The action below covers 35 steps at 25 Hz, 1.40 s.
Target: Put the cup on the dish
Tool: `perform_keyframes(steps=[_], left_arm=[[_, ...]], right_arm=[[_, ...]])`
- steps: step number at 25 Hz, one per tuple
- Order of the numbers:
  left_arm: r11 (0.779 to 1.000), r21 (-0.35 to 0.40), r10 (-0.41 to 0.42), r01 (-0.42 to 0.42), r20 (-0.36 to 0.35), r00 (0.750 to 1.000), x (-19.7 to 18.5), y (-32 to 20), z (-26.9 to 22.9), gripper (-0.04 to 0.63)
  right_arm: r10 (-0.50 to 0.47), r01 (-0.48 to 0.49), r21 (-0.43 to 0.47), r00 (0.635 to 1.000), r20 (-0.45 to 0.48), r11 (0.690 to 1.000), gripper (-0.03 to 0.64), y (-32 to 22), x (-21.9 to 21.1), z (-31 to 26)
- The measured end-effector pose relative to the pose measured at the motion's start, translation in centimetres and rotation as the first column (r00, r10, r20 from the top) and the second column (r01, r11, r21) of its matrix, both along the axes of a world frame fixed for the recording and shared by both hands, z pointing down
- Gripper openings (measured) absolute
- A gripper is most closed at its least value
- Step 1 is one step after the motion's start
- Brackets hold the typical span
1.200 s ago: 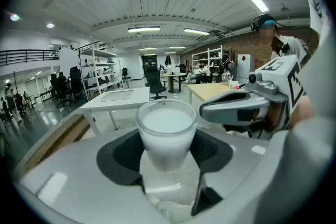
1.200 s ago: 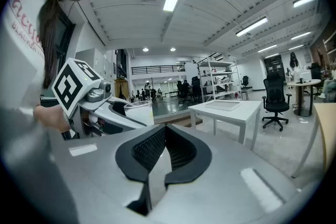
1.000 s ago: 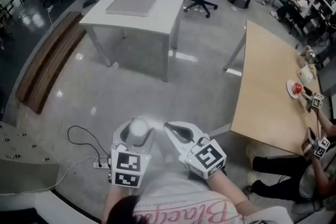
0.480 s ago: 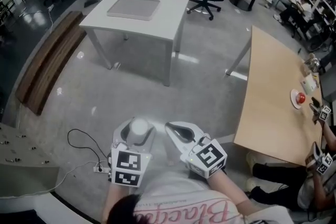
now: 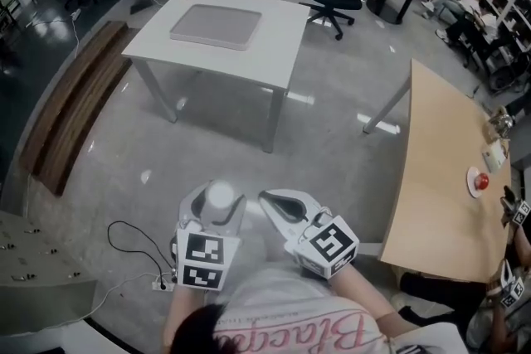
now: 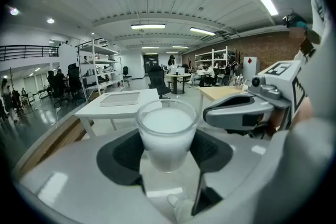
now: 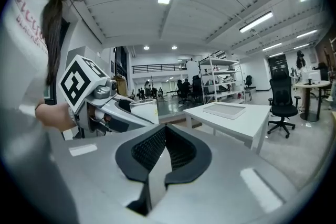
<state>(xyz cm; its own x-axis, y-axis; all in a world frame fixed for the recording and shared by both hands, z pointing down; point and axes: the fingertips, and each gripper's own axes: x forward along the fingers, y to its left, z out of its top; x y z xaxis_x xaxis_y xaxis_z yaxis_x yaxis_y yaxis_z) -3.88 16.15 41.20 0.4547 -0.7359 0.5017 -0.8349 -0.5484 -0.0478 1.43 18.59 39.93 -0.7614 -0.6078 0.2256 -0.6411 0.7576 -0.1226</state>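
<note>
Frosted white cup (image 6: 167, 128), upright in your grip.
Left hand-held gripper (image 6: 167, 150) clamps its sides so nothing tips; right hand-held gripper (image 7: 164, 140) closed, empty.

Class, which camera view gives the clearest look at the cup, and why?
The left gripper view: the cup stands upright, close and central, clamped between the jaws. The head view shows only the cup's top from above; the right gripper view shows the cup small and partly hidden at the left.
</note>
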Motion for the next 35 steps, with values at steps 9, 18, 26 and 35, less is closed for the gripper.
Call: perform_keyframes(steps=[9, 18, 26, 35], left_arm=[[1.000, 0.000, 0.021, -0.021, -0.011, 1.000, -1.8, -8.1, -0.2, 0.255], [1.000, -0.008, 0.014, -0.014, -0.020, 1.000, -3.3, -12.6, 0.6, 0.255], [1.000, -0.017, 0.007, -0.007, -0.013, 1.000, -4.1, -16.1, 1.3, 0.255], [0.998, -0.027, -0.049, 0.048, -0.010, 0.999, -4.6, -23.9, 1.4, 0.255]], right_arm=[[0.055, -0.054, 0.017, 0.998, -0.014, 0.998, 0.002, -8.4, -1.3, -0.7], [0.068, -0.068, 0.019, 0.998, -0.007, 0.998, 0.002, -13.2, -2.4, -0.4], [0.074, -0.074, -0.005, 0.997, -0.015, 0.997, 0.002, -17.2, -2.6, 0.6], [0.020, -0.020, -0.031, 1.000, 0.021, 0.999, 0.002, -24.9, -3.5, 0.4]])
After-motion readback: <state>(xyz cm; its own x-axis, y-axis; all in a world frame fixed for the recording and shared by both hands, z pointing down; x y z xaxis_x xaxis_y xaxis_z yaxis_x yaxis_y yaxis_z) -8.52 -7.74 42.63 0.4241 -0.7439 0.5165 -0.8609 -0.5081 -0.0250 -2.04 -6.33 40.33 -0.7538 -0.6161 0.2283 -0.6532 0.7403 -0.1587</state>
